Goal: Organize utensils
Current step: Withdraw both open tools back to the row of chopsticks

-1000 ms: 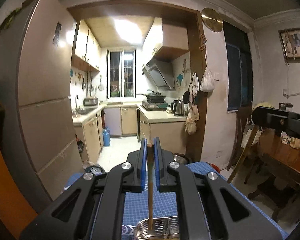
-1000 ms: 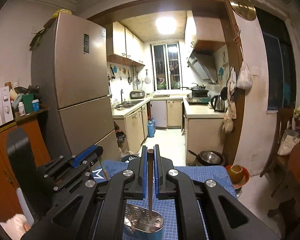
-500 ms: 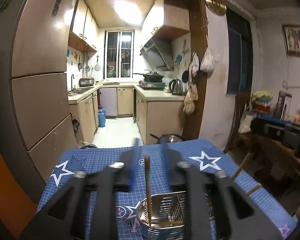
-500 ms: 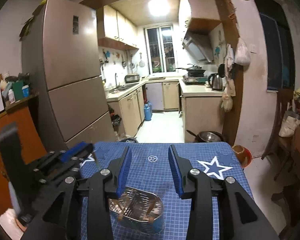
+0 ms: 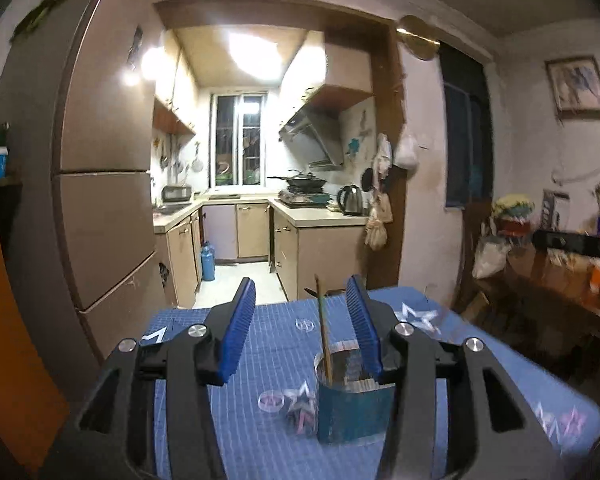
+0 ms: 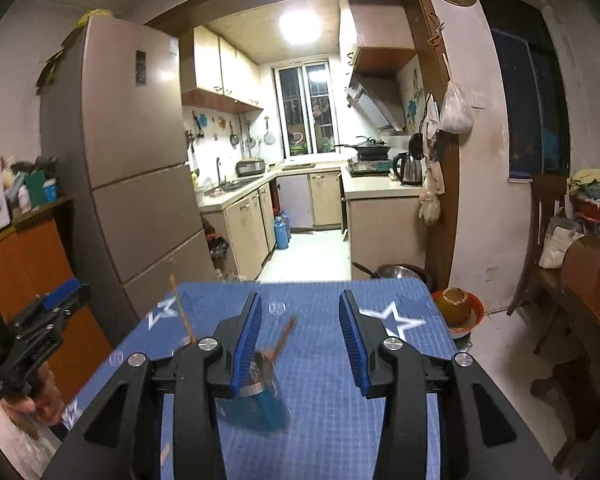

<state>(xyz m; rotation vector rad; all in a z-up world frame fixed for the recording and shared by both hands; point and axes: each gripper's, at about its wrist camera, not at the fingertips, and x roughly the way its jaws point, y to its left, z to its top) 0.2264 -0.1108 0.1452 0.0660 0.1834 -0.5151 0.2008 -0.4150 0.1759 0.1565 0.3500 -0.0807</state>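
Note:
In the left wrist view my left gripper [image 5: 302,320] hangs over a metal utensil holder [image 5: 352,404] with a blue band, which stands on the blue star mat [image 5: 256,440]. Its jaws are opening. A wooden chopstick [image 5: 323,332] stands in the holder between the pads and touches neither. In the right wrist view my right gripper [image 6: 300,338] is also opening, with nothing gripped. The holder [image 6: 260,396] looks blurred below its left pad. One chopstick [image 6: 285,336] leans out of the holder to the right, another [image 6: 182,310] to the left. A hand holds the left gripper [image 6: 60,292] at far left.
The mat covers a small table in front of a kitchen doorway. A tall fridge [image 6: 132,168] stands at left. A dark wooden table [image 6: 592,280] and chair are at right. A bowl [image 6: 458,304] sits on the floor past the table's right corner.
Both grippers were shut on upright chopsticks a second ago. They have opened and let go, and both have sunk toward the table. The chopsticks now stand in the holder.

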